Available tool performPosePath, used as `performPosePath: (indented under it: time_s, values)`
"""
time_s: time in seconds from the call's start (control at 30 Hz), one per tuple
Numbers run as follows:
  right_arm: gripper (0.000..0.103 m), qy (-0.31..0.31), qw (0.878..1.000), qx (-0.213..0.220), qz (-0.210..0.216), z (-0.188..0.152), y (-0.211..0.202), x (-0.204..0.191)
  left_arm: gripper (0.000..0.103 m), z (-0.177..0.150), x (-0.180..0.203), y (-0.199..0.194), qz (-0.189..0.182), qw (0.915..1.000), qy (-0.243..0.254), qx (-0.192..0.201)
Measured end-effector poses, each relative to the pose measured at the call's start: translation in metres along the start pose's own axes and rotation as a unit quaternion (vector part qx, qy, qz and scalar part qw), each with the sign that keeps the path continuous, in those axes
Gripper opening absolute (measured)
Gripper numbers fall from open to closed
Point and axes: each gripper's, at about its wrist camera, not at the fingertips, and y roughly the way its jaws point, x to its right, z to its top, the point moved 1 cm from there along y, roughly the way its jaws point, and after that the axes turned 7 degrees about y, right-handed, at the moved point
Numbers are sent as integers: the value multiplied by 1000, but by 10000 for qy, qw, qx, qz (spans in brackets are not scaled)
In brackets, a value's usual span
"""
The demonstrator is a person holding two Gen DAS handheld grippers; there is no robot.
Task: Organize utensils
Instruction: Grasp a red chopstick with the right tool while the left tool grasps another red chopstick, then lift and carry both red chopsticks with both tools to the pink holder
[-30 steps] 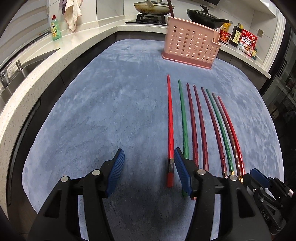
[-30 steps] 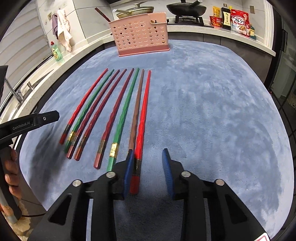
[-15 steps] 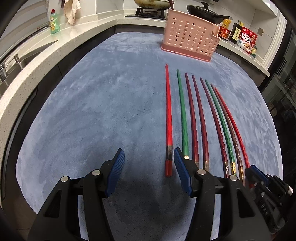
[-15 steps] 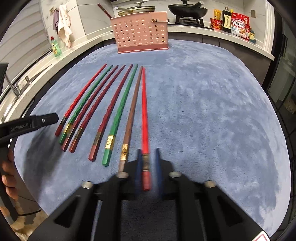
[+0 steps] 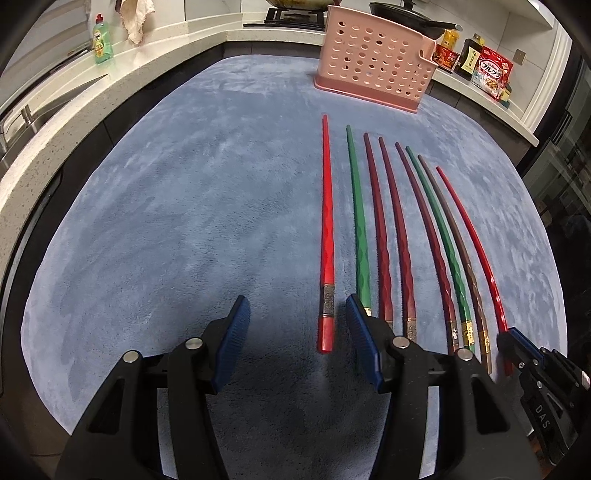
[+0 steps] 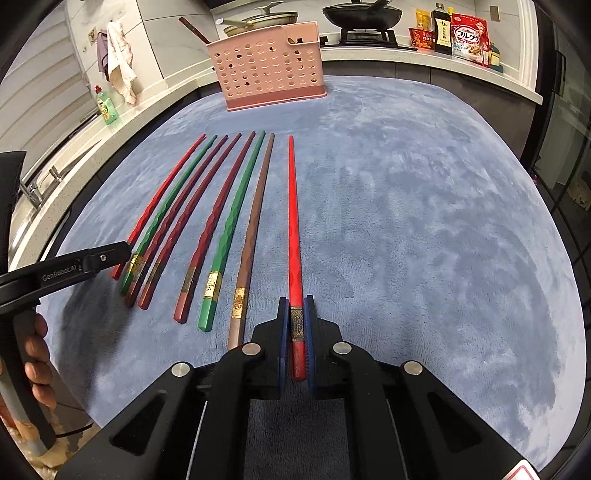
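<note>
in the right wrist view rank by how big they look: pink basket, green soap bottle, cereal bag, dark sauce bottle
1. pink basket
2. cereal bag
3. dark sauce bottle and green soap bottle look alike in size; they sit at different distances from the camera, so I won't rank them.

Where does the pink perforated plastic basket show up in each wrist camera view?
Left wrist view: pink perforated plastic basket at top, right of centre.
Right wrist view: basket at top, left of centre.
Shared landmark: green dish-soap bottle on the counter, left of it in both.
</note>
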Motion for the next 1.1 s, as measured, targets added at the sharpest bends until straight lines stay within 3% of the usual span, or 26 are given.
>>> performPosePath:
  time_s: [0.23,0.33,0.63,1.1]
  values:
    - [7,9,10000,-3,12,0,0,0,15,0,1,1,-85,9999,63,-49]
    - [7,13,10000,8,22,0,-1,-1,9,0,3,1,-107,9999,109,-71]
    - [7,19,9993,362,117,20,-25,-3,8,9,4,-17,-125,9999,96,46]
    - [7,33,9898,1371,386,97,-83,-11,8,70,-4,-88,-114,9955,34,939]
